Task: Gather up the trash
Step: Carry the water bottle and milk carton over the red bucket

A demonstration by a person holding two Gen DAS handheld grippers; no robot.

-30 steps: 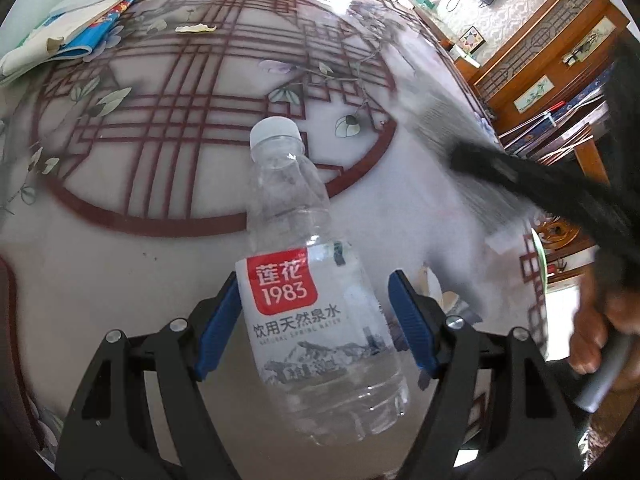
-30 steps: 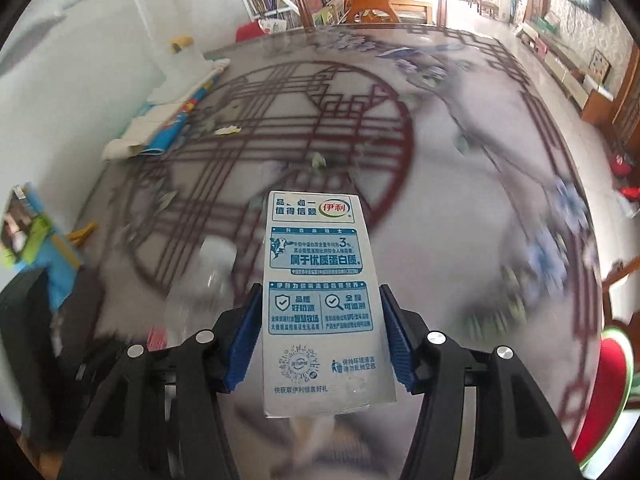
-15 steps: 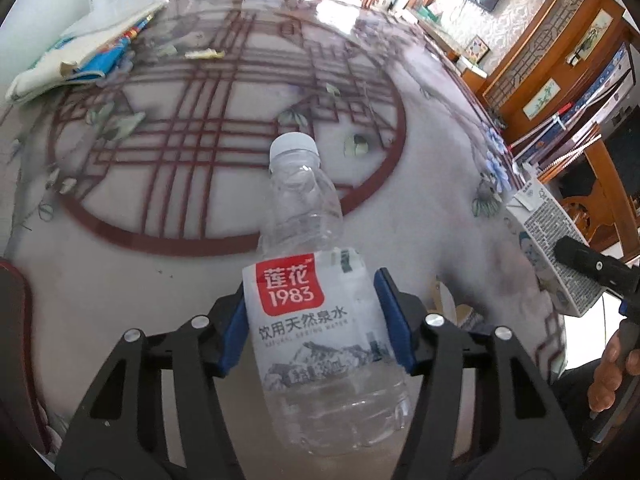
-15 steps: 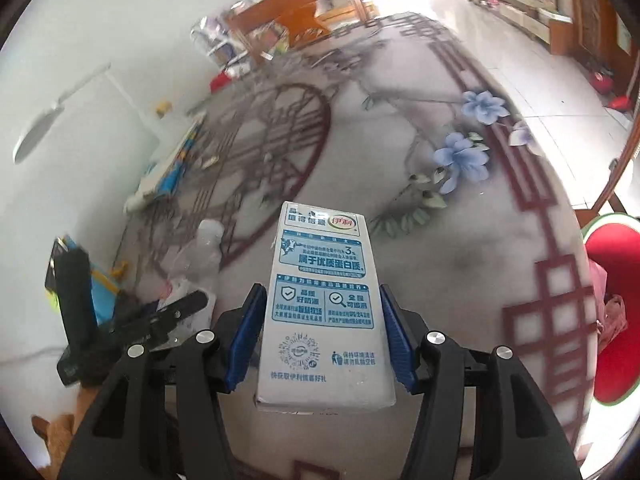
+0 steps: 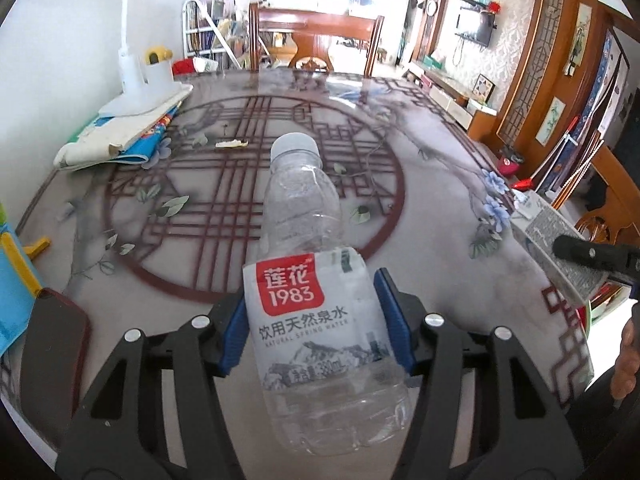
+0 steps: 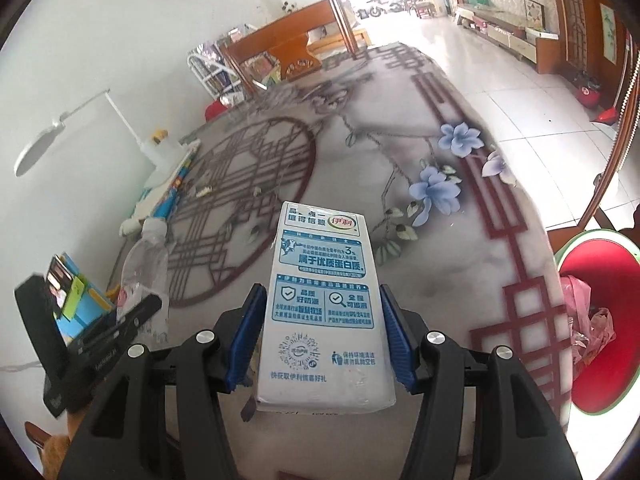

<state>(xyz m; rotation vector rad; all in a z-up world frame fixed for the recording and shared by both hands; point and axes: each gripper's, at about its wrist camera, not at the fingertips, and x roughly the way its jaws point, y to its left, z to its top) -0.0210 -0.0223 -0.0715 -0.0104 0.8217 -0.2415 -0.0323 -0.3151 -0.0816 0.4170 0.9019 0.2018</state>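
My left gripper (image 5: 312,320) is shut on a clear plastic water bottle (image 5: 312,280) with a red-and-white label and white cap, held above the patterned table (image 5: 420,280). My right gripper (image 6: 322,334) is shut on a white and blue milk carton (image 6: 322,300), held above the table near its right edge. The carton also shows at the right of the left wrist view (image 5: 556,244). The bottle shows at the left of the right wrist view (image 6: 144,264). A red bin (image 6: 600,320) with pink plastic bags inside stands on the floor beside the table's right edge.
A small paper scrap (image 5: 231,144) lies on the far part of the table. Folded cloth and books (image 5: 120,136) with a white lamp base (image 5: 140,80) sit at the far left. A dark red phone (image 5: 52,340) lies at the near left. A wooden chair (image 5: 316,40) stands behind the table.
My left gripper closed on the bottle and lifted and tilted up. My right gripper swung right with the carton, toward the table's right edge and the red bin.
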